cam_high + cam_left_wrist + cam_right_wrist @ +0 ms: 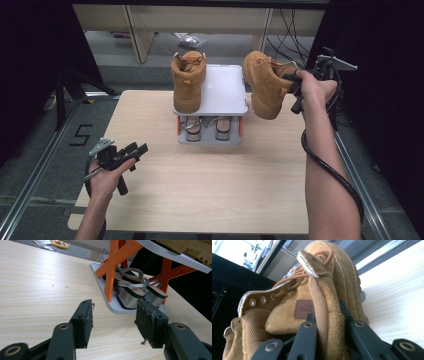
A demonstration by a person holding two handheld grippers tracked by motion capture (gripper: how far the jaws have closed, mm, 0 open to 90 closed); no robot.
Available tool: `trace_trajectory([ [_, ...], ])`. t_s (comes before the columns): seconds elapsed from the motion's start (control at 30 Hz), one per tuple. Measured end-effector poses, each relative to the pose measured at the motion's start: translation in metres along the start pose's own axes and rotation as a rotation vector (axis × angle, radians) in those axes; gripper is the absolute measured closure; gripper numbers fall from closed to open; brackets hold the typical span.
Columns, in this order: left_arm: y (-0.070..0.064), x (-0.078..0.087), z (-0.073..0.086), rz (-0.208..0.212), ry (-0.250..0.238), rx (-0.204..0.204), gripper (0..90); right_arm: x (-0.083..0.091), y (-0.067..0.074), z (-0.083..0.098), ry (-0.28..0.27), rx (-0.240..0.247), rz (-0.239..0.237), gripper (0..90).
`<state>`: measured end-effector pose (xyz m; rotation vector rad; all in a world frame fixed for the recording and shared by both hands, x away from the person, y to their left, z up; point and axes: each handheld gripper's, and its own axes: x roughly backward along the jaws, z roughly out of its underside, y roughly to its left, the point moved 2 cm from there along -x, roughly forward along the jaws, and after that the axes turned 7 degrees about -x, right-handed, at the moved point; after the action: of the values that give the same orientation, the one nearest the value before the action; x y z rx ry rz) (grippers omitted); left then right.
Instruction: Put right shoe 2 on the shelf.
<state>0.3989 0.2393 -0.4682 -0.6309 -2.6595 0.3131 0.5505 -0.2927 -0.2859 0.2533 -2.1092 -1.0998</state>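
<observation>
A: Start at the left. What's the left gripper (131, 152) doing?

B: Low over the tabletop (210, 185), near the front-left corner, fingers (83, 321) spread w/ nothing btwn them. In the left gripper view it looks toward the shoe rack (227, 92).

A: What's on the rack?

B: Two levels, grey shelves on orange cross-legs. One tan boot (188, 80) stands on the left half of the top shelf, toe toward the person. A pair of silver wedge sandals (207, 127) sits on the bottom shelf. Right half of the top shelf is bare.

A: And the other boot?

B: The second tan boot (264, 82) is in the air, just right of the rack's top shelf, tilted toe-down. Right gripper (296, 82) pinches it at the back of the collar; in the right gripper view the fingers (305, 336) press on the suede heel tab & pull loop.

A: How will it handle?

B: Prob fairly heavy for a shoe: thick lugged sole, so it hangs toe-heavy and may swing. Suede collar is soft, squashes under the pinch, not slippery. Not fragile. Heel collar is a fair hold, tho the sole end is free to rotate.

A: Anything in the way?

B: The first boot and the shelf's right edge are nearest. Laces hang loose, could snag.
</observation>
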Motion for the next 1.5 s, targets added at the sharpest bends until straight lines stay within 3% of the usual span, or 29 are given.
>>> trace_trajectory([
  [0.07,0.000,0.000,0.000,0.000,-0.002,-0.004,47.3,-0.002,0.003,0.001,-0.005,-0.013,0.005,82.2],
  [0.1,0.000,0.000,0.000,-0.001,-0.002,-0.003,47.4,-0.002,0.003,0.001,-0.008,0.006,0.004,82.2],
  [0.13,0.000,0.000,0.000,-0.002,-0.003,-0.003,47.4,-0.003,0.006,0.002,-0.003,-0.020,0.003,82.2],
  [0.17,0.000,0.000,0.000,0.000,-0.002,-0.005,47.4,-0.003,0.005,0.002,-0.003,0.017,-0.001,82.2],
  [0.2,0.000,0.001,0.000,-0.003,-0.002,-0.004,47.4,-0.003,0.008,0.003,0.003,-0.016,0.001,82.2],
  [0.63,0.001,0.000,0.000,0.002,-0.001,-0.011,47.5,-0.015,0.024,0.011,0.016,-0.005,-0.021,82.1],
  [0.67,0.001,0.000,0.000,0.003,0.000,-0.013,47.5,-0.016,0.025,0.011,0.010,0.014,-0.018,82.1],
  [0.9,0.000,0.000,0.000,0.003,-0.003,-0.013,47.5,-0.021,0.037,0.015,0.019,0.004,-0.033,82.0],
  [0.93,0.000,0.000,0.000,0.004,-0.003,-0.014,47.5,-0.022,0.038,0.016,0.014,0.024,-0.034,82.0],
  [0.97,0.000,0.000,0.000,0.004,-0.003,-0.014,47.5,-0.023,0.041,0.017,0.027,0.004,-0.042,82.0],
  [1.5,0.001,0.001,0.000,0.003,-0.007,-0.011,47.5,-0.045,0.058,0.031,0.046,0.021,-0.048,81.5],
])
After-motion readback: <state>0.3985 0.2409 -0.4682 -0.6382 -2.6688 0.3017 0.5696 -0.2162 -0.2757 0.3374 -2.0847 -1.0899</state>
